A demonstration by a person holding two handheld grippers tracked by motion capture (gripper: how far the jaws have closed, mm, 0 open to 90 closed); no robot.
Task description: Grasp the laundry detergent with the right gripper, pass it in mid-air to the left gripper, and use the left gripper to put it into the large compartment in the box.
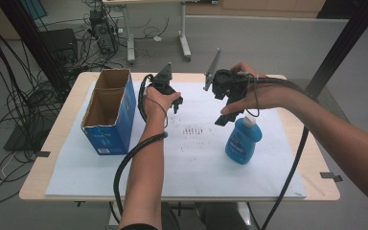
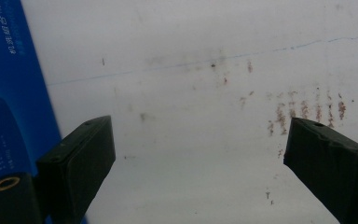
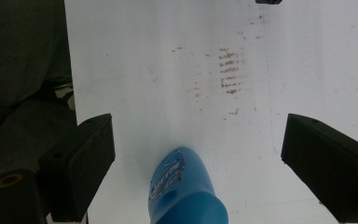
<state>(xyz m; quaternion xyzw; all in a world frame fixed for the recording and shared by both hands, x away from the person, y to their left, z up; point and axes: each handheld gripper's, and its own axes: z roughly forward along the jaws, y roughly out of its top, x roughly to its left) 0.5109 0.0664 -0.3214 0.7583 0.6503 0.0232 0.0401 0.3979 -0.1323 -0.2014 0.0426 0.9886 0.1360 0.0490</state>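
The person's two bare forearms reach in from the near edge of the table, each hand carrying a black gripper with a thick cable trailing back toward the body. The left hand (image 1: 159,101) holds the left gripper (image 1: 174,102) above the white sheet (image 1: 191,163) that covers most of the tabletop, close beside the open cardboard box (image 1: 109,111); in the left gripper view its jaws stand wide apart with nothing between them, over bare sheet and a patch of reddish-brown smudges (image 2: 303,112), and the blue side of the box (image 2: 14,79) runs along the left edge. The right hand (image 1: 256,93) holds the right gripper (image 1: 226,115) tilted downward just above the blue spray bottle (image 1: 243,140), which lies on the sheet right of centre with its white top pointing away from the person. In the right gripper view the jaws are likewise spread wide and the blue bottle (image 3: 184,191) lies low between them, touched by neither. The box stands upright at the left side of the sheet, blue outside, brown inside, its top open and two compartments showing. The table (image 1: 323,189) is pale wood, its bare edge showing around the sheet. On the grey floor beyond lie tangled black cables (image 1: 9,96).
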